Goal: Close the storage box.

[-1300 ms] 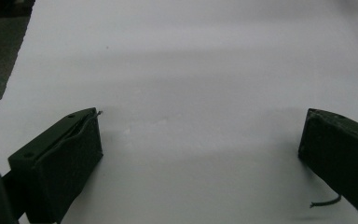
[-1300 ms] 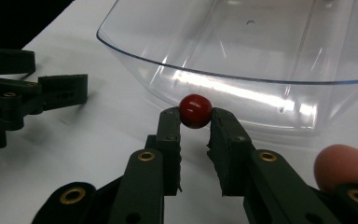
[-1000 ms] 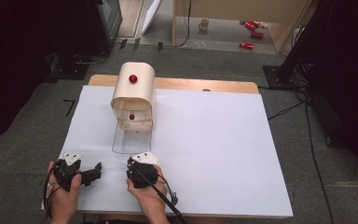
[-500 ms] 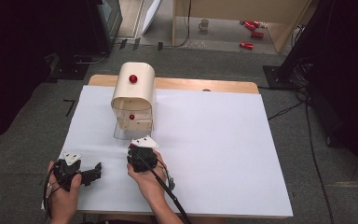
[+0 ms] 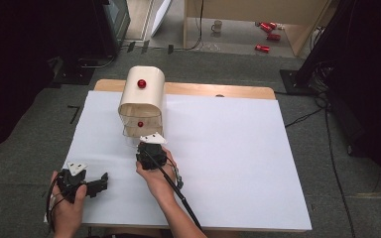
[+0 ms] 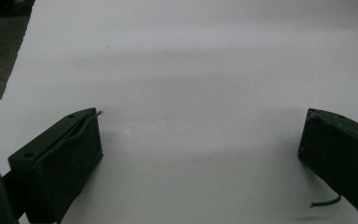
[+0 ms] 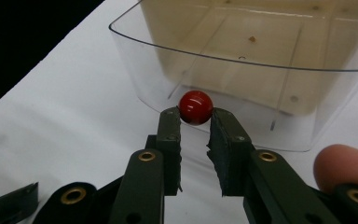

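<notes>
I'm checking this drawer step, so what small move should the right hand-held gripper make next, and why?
Probably keep pushing the clear drawer in. The right hand-held gripper has its jaws closed on the drawer's red knob, and in the high view the drawer front sits close to the cream cabinet, so a short straight push should seat it. The left hand-held gripper is open, off to the side.

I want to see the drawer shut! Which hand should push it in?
Probably the right: the right gripper is already shut on the drawer's red knob. The left gripper sits open, far from it.
</notes>
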